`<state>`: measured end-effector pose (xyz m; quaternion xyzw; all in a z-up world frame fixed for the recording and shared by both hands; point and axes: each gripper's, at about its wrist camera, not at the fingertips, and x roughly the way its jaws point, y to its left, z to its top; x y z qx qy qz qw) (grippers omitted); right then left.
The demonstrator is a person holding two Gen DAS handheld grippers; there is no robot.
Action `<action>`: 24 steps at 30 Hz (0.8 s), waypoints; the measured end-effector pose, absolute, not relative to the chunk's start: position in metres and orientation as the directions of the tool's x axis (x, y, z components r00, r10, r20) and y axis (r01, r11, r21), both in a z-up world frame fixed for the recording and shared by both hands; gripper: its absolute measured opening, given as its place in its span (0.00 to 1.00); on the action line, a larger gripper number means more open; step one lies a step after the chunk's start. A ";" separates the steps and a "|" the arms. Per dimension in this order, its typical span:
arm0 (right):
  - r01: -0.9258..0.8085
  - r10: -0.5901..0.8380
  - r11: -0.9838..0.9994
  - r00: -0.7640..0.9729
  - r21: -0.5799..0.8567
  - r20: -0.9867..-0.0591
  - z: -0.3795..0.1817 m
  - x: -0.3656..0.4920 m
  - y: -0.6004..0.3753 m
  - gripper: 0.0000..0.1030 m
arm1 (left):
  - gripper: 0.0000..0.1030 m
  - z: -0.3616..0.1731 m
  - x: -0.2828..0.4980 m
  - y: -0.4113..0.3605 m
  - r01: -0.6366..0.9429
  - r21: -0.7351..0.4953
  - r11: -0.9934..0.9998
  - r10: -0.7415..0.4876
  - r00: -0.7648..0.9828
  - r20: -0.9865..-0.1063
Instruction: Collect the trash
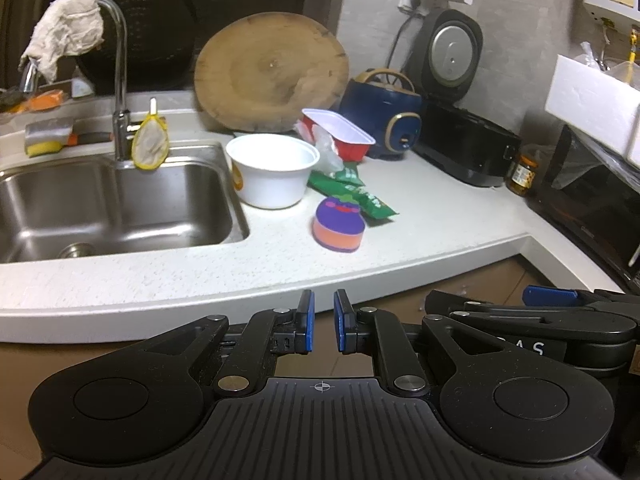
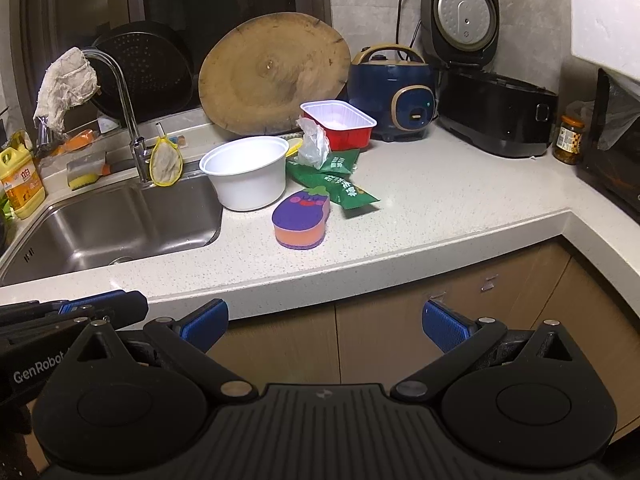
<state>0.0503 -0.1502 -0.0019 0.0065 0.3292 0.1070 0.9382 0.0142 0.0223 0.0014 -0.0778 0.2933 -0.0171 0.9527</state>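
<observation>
On the white counter (image 2: 420,216) sits a heap of trash: a white plastic bowl (image 2: 245,172), a red tray with a white inside (image 2: 338,122), a crumpled clear wrapper (image 2: 314,144) and green snack packets (image 2: 340,184). The same bowl (image 1: 272,168), tray (image 1: 340,136) and packets (image 1: 352,194) show in the left wrist view. A purple eggplant-shaped sponge (image 2: 300,220) lies in front of them. My left gripper (image 1: 324,320) is shut with nothing between its blue pads, held before the counter's front edge. My right gripper (image 2: 325,320) stands open and empty, also short of the counter.
A steel sink (image 2: 112,224) with a tall tap (image 2: 128,120) lies left of the trash. A round wooden board (image 2: 272,72) leans at the back. A blue cooker (image 2: 392,92), an open black rice cooker (image 2: 488,112) and a jar (image 2: 568,140) stand right. A yellow bottle (image 2: 20,180) stands at far left.
</observation>
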 end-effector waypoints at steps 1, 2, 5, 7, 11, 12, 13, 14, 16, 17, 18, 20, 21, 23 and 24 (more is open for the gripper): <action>-0.194 0.203 0.978 0.761 0.081 -0.616 -0.002 0.050 -0.149 1.00 | 0.13 0.001 0.014 0.023 -0.010 -0.159 0.987 -0.081 0.827 -0.556; -0.194 0.203 0.977 0.762 0.083 -0.615 -0.003 0.049 -0.151 1.00 | 0.13 0.001 0.013 0.023 -0.008 -0.160 0.987 -0.083 0.827 -0.556; -0.188 0.198 0.979 0.763 0.082 -0.616 -0.002 0.048 -0.148 1.00 | 0.13 0.001 0.013 0.025 -0.007 -0.161 0.987 -0.085 0.826 -0.557; -0.184 0.195 0.979 0.763 0.082 -0.616 -0.002 0.048 -0.146 1.00 | 0.13 0.000 0.013 0.026 -0.007 -0.163 0.987 -0.086 0.826 -0.557; -0.180 0.191 0.980 0.766 0.080 -0.614 -0.001 0.046 -0.141 1.00 | 0.13 0.000 0.012 0.030 0.000 -0.166 0.986 -0.093 0.827 -0.555; -0.178 0.189 0.981 0.768 0.080 -0.612 -0.001 0.046 -0.140 1.00 | 0.13 0.000 0.011 0.031 0.002 -0.167 0.986 -0.095 0.827 -0.554; -0.176 0.188 0.981 0.769 0.080 -0.611 -0.001 0.045 -0.139 1.00 | 0.13 0.000 0.011 0.033 0.004 -0.168 0.986 -0.098 0.827 -0.553; -0.175 0.187 0.981 0.770 0.079 -0.610 0.000 0.045 -0.138 1.00 | 0.13 0.000 0.011 0.035 0.006 -0.169 0.986 -0.100 0.828 -0.552; -0.171 0.183 0.982 0.773 0.078 -0.607 0.001 0.044 -0.135 1.00 | 0.13 0.000 0.010 0.036 0.006 -0.171 0.985 -0.101 0.828 -0.552; -0.169 0.181 0.982 0.774 0.078 -0.606 0.002 0.043 -0.134 1.00 | 0.13 0.000 0.009 0.036 0.006 -0.172 0.985 -0.101 0.828 -0.552; -0.167 0.180 0.983 0.775 0.077 -0.606 0.002 0.043 -0.132 1.00 | 0.13 0.000 0.009 0.039 0.007 -0.173 0.985 -0.103 0.828 -0.552; -0.168 0.180 0.983 0.774 0.077 -0.607 0.002 0.043 -0.132 1.00 | 0.13 0.000 0.009 0.042 0.010 -0.176 0.984 -0.107 0.828 -0.551; -0.167 0.179 0.983 0.775 0.076 -0.607 0.002 0.043 -0.132 1.00 | 0.13 0.000 0.009 0.041 0.009 -0.177 0.984 -0.107 0.828 -0.550; -0.166 0.175 0.984 0.776 0.071 -0.606 0.003 0.042 -0.128 1.00 | 0.13 0.001 0.010 0.042 0.010 -0.182 0.983 -0.111 0.828 -0.550; -0.165 0.172 0.984 0.776 0.068 -0.606 0.003 0.042 -0.127 1.00 | 0.13 0.001 0.010 0.042 0.012 -0.184 0.983 -0.113 0.828 -0.549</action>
